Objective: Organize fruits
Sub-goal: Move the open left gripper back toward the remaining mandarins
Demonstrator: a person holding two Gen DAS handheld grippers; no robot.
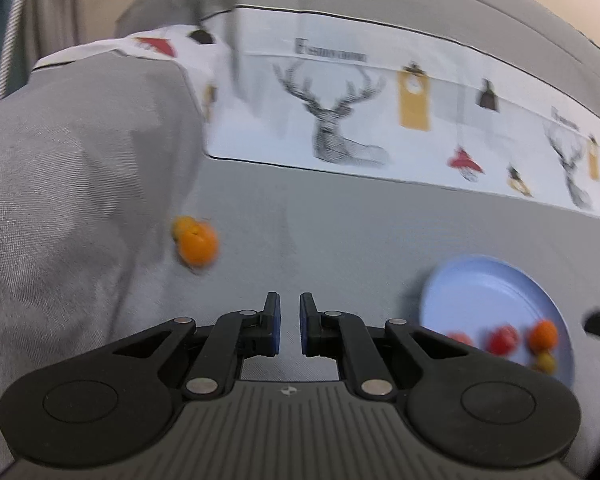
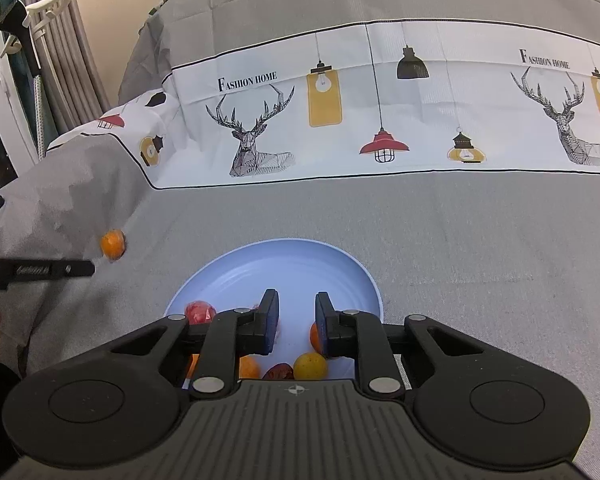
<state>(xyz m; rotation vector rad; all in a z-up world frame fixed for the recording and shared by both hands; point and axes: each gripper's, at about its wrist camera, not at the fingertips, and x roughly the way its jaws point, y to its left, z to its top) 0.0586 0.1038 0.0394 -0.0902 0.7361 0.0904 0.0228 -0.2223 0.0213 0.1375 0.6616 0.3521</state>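
Note:
A light blue plate [image 2: 284, 264] lies on the grey bedspread and holds several small fruits: a red one [image 2: 199, 311], orange ones [image 2: 249, 367] and a yellow one [image 2: 309, 365]. My right gripper [image 2: 297, 320] hovers over the plate's near side, jaws apart and empty. An orange fruit [image 1: 198, 243] lies loose on the grey cloth ahead and left of my left gripper [image 1: 290, 322], whose jaws stand a little apart and hold nothing. The plate [image 1: 480, 300] is to its right. The loose orange [image 2: 113, 244] and the left gripper's finger [image 2: 40, 270] show in the right wrist view.
A white printed band [image 2: 340, 120] with deer and lamps crosses the cloth behind. The cloth rises in a fold [image 1: 60, 180] at the left. Curtains [image 2: 60, 60] hang at the far left.

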